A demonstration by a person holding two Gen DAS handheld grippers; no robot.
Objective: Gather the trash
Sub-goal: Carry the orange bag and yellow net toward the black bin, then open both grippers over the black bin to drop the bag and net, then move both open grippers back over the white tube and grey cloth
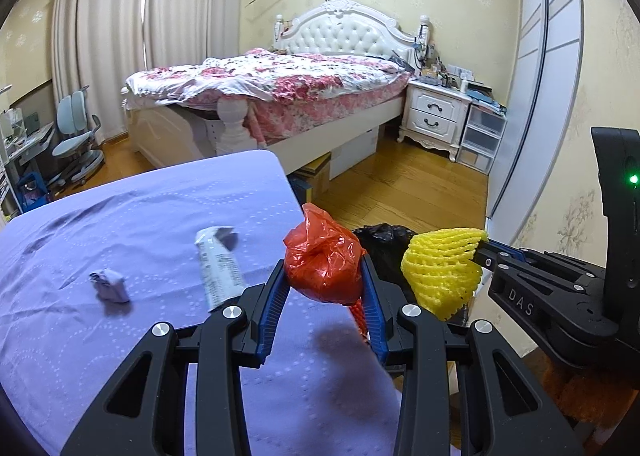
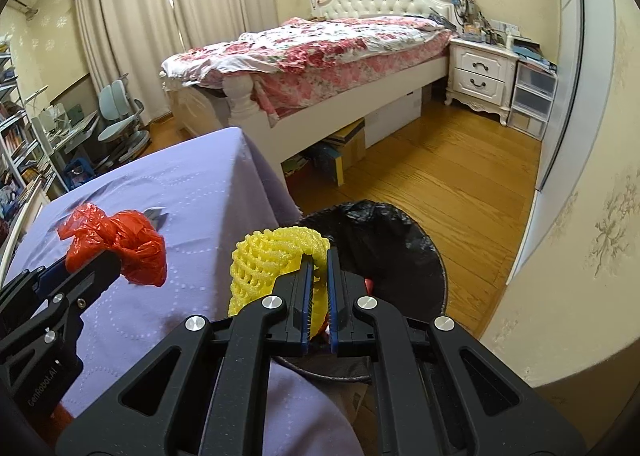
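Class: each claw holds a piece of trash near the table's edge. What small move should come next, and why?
Probably carry the right claw a little farther over the black-lined bin, then open. It grips the yellow foam net right at the bin's rim; the left claw holds the red bag over the table.

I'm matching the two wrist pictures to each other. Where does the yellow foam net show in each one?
Left wrist: yellow foam net at right of centre, held by the right gripper.
Right wrist: bottom centre, pinched between the jaws.
Shared landmark: the black-lined bin just behind it.
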